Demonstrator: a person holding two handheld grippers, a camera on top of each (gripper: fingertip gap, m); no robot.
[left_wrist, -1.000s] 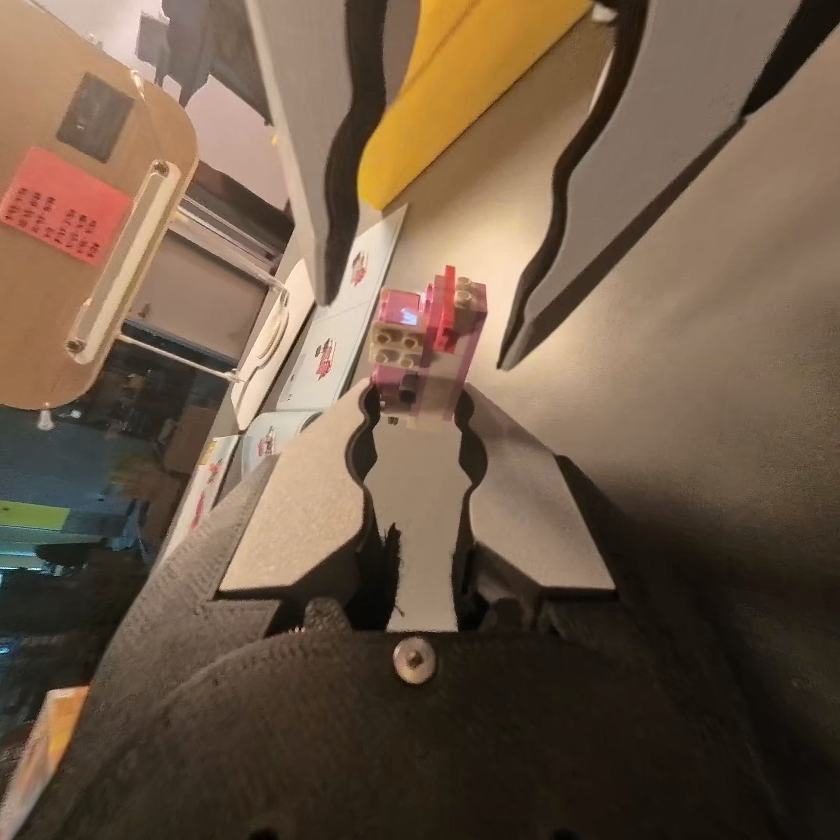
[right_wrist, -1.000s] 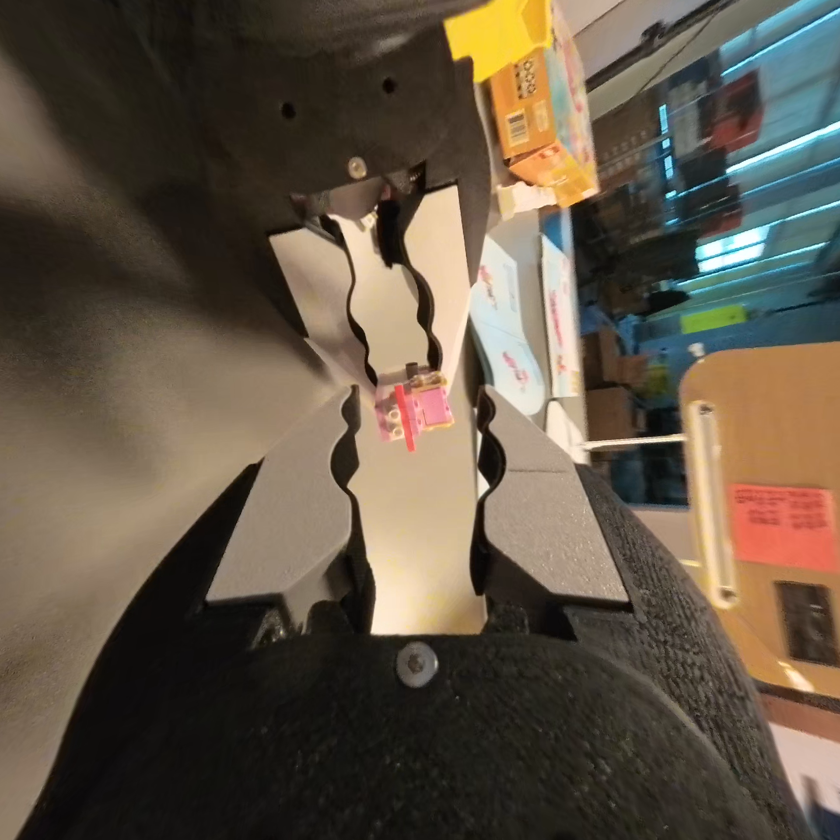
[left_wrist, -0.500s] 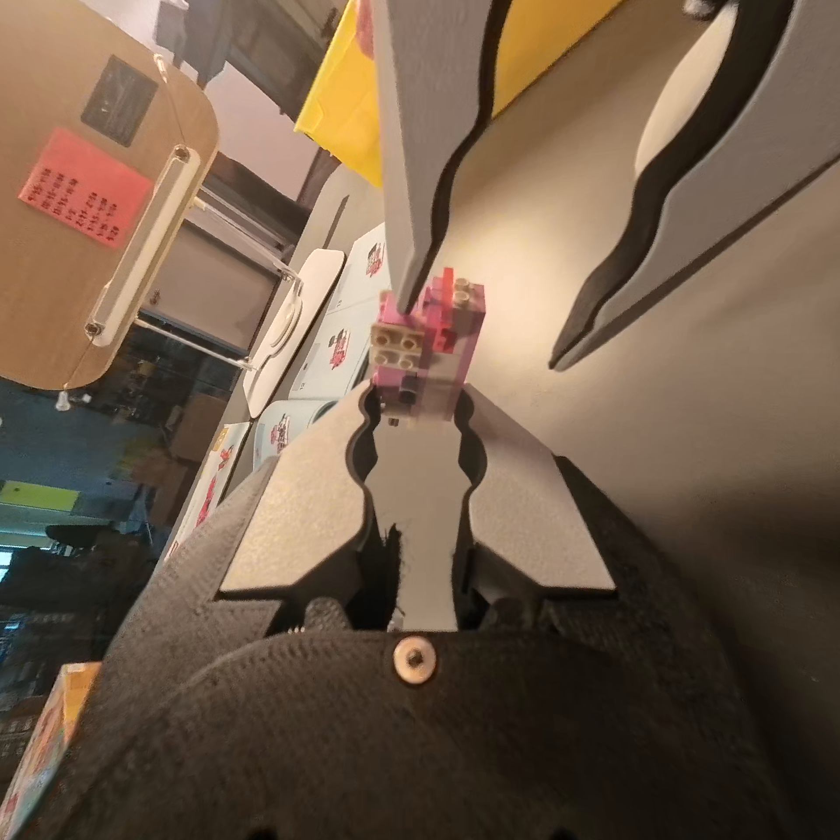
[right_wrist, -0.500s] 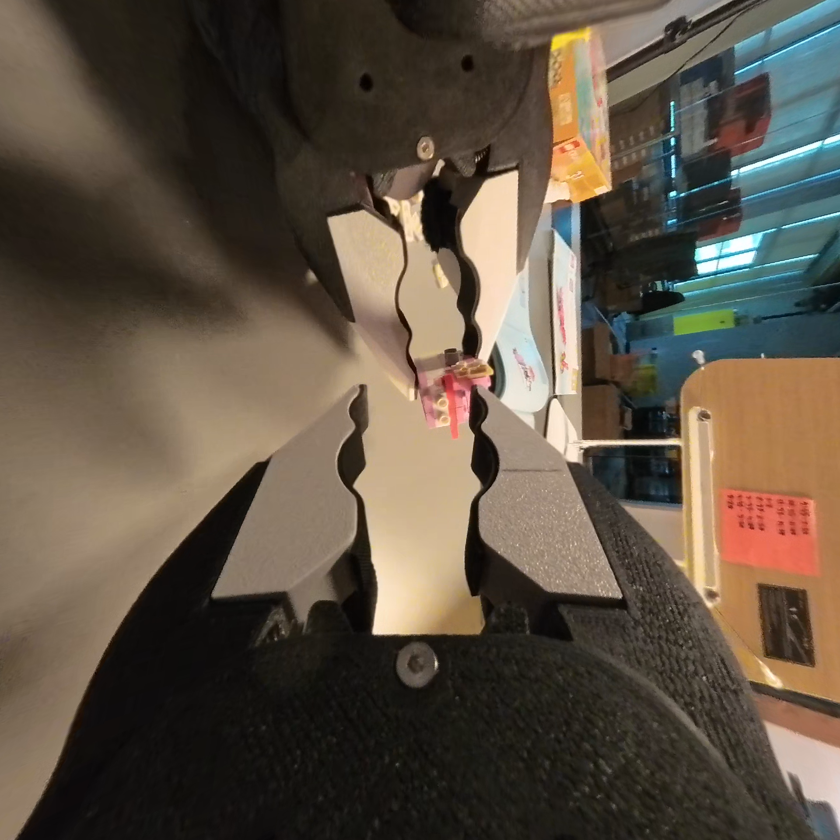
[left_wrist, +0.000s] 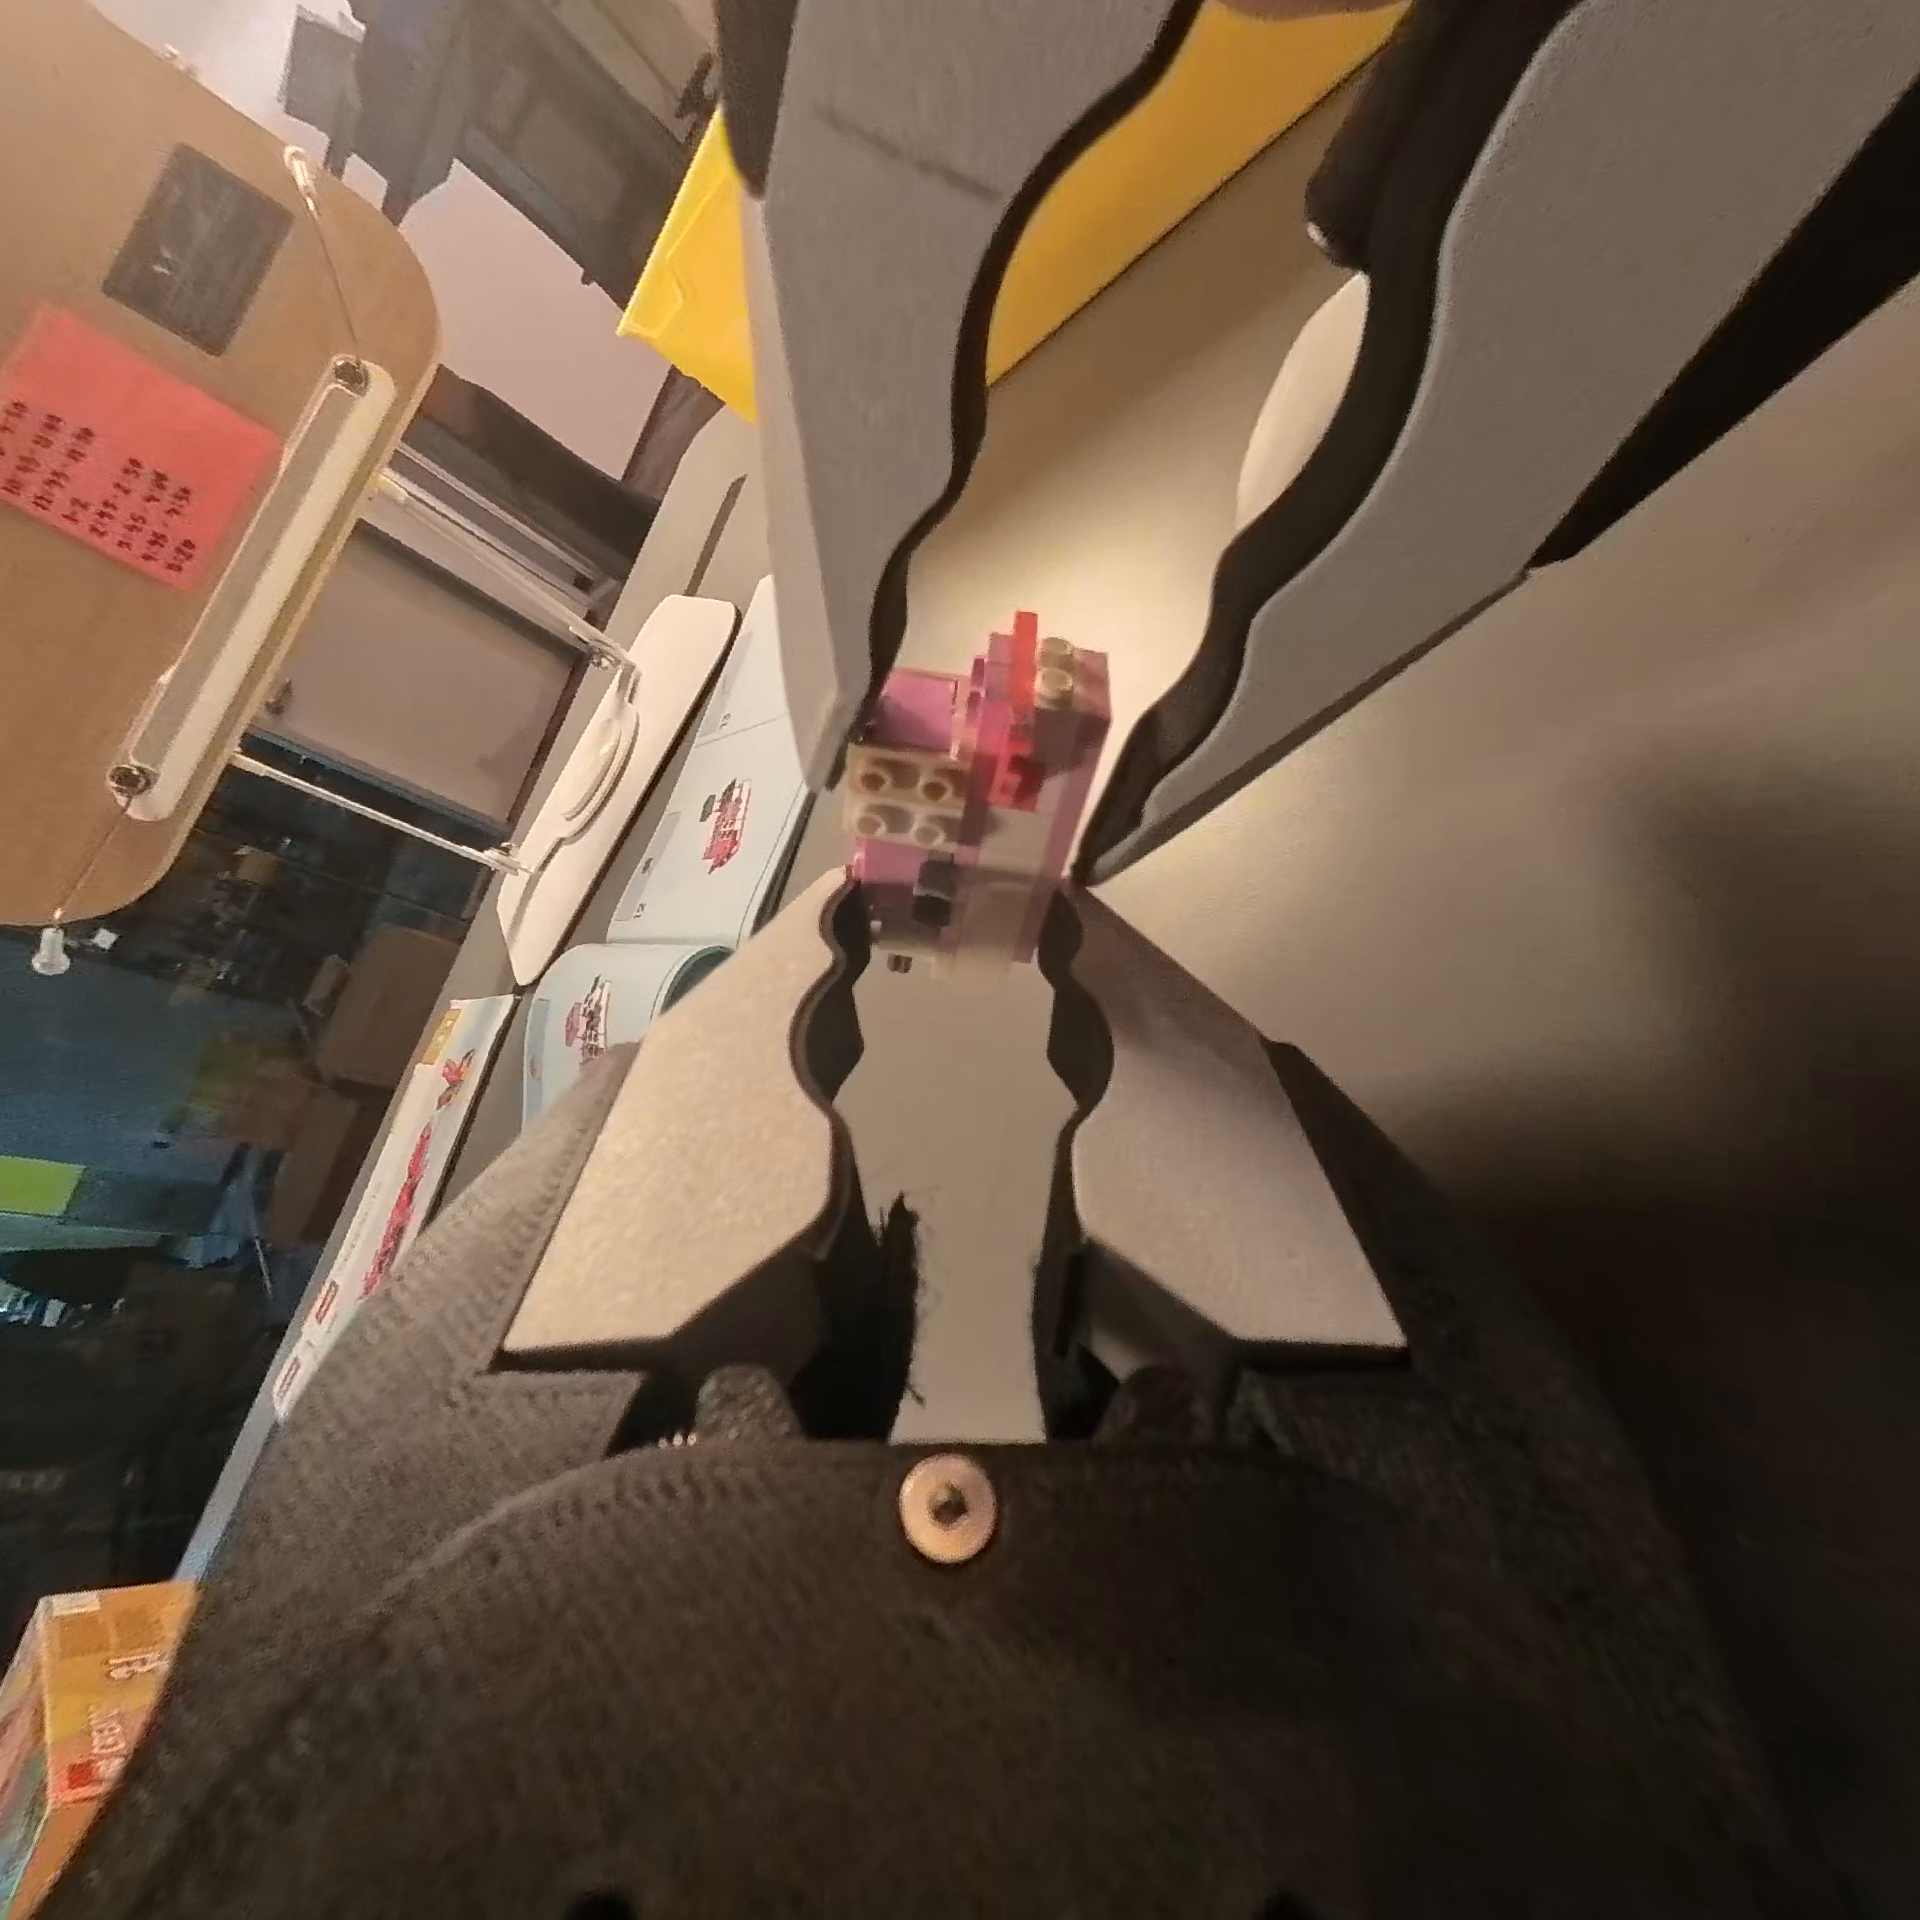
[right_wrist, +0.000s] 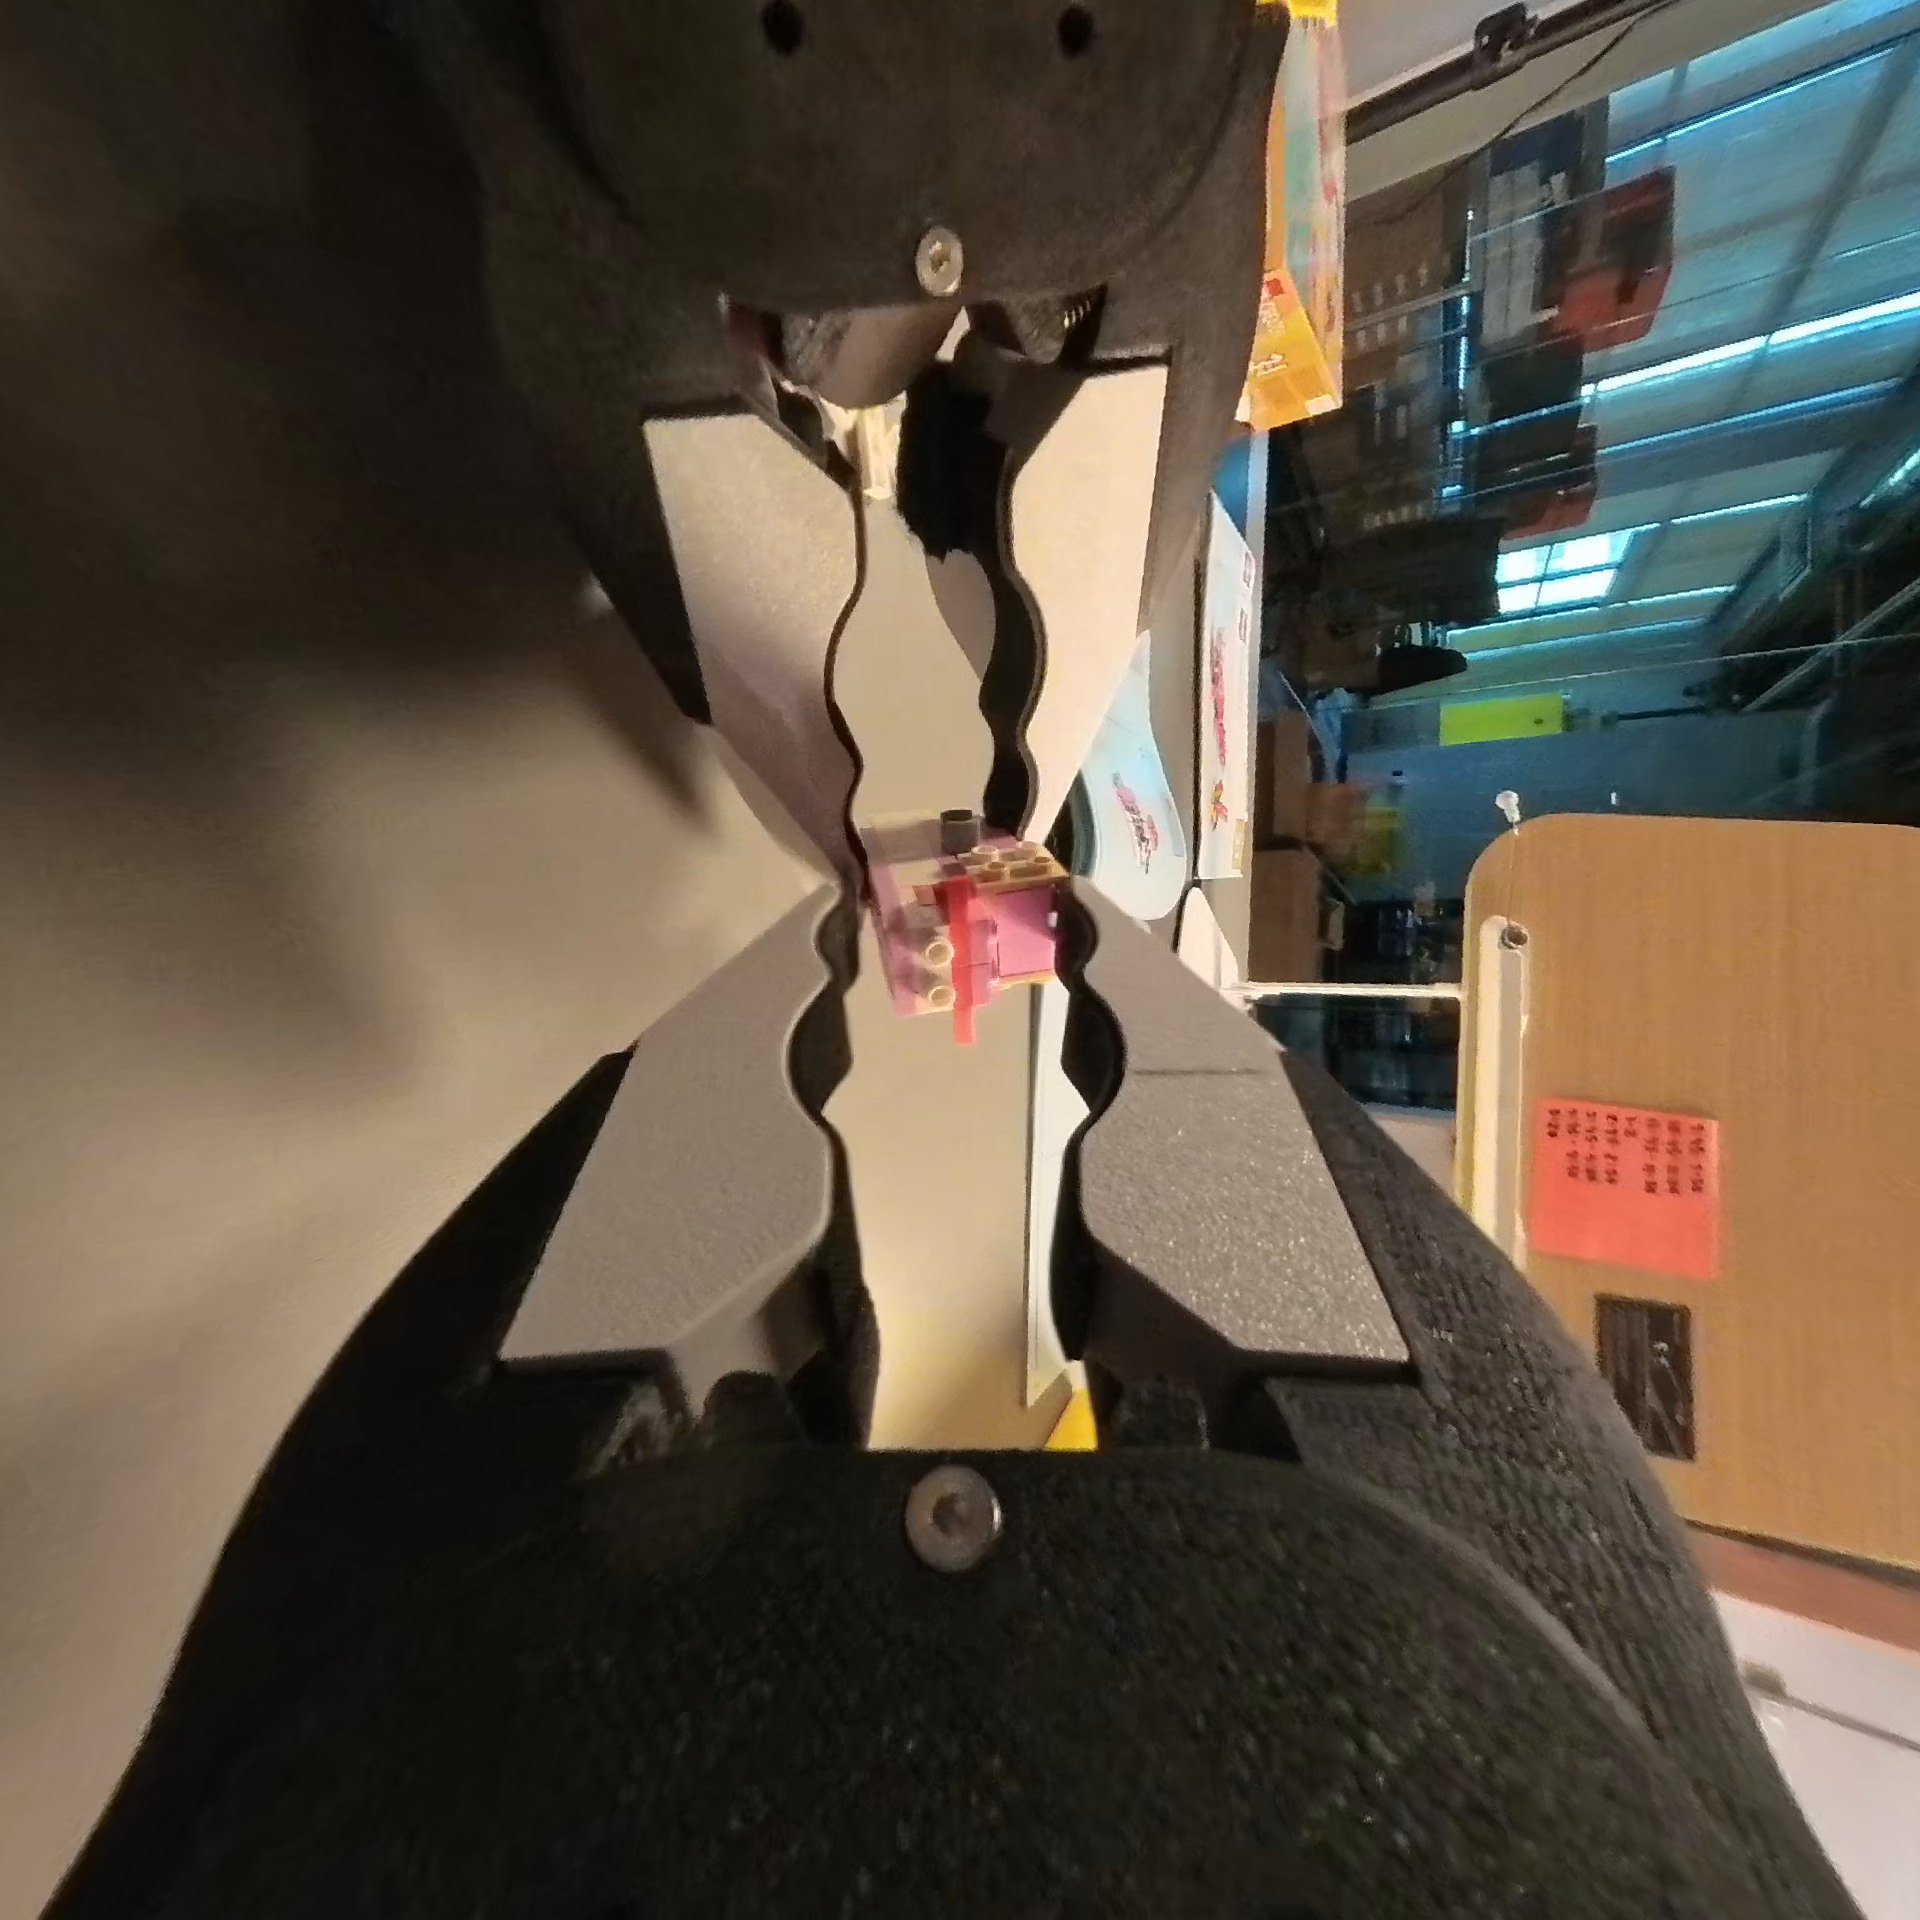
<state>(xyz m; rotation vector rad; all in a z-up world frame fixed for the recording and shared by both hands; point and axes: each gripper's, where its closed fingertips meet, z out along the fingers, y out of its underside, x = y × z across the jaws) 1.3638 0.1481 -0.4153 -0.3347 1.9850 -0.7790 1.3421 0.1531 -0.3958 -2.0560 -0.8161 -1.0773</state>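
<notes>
Left hand-held gripper (left_wrist: 956, 904): jaws narrowly parted and clamped on a small toy-brick assembly (left_wrist: 971, 800), mostly pink and purple with a tan studded plate, a red piece and a small black piece. Both pads press on the lower sides of the assembly, which stands out beyond the fingertips, clear of the beige surface (left_wrist: 1455, 779).

Right hand-held gripper (right_wrist: 961, 914): it meets the left one head-on, fingertips almost touching the left unit's fingertips. Its jaws stand moderately apart on either side of the same brick assembly (right_wrist: 966, 935). In the left wrist view one of its fingers (left_wrist: 831, 582) touches the tan plate and purple brick at the upper corner; the opposite finger (left_wrist: 1226, 707) lies just beside the far side of the assembly. Whether both pads actually press on the bricks cannot be told.

Surroundings: a yellow bin (left_wrist: 1091, 187) lies beyond the right unit on the surface. White and pale-blue printed sheets (left_wrist: 727, 790) lie along the surface edge. A tan board (right_wrist: 1662, 1143) with a red sticker (right_wrist: 1621, 1184) and a white handle stands beside it. A colourful box (right_wrist: 1294, 260) sits behind the left unit.
</notes>
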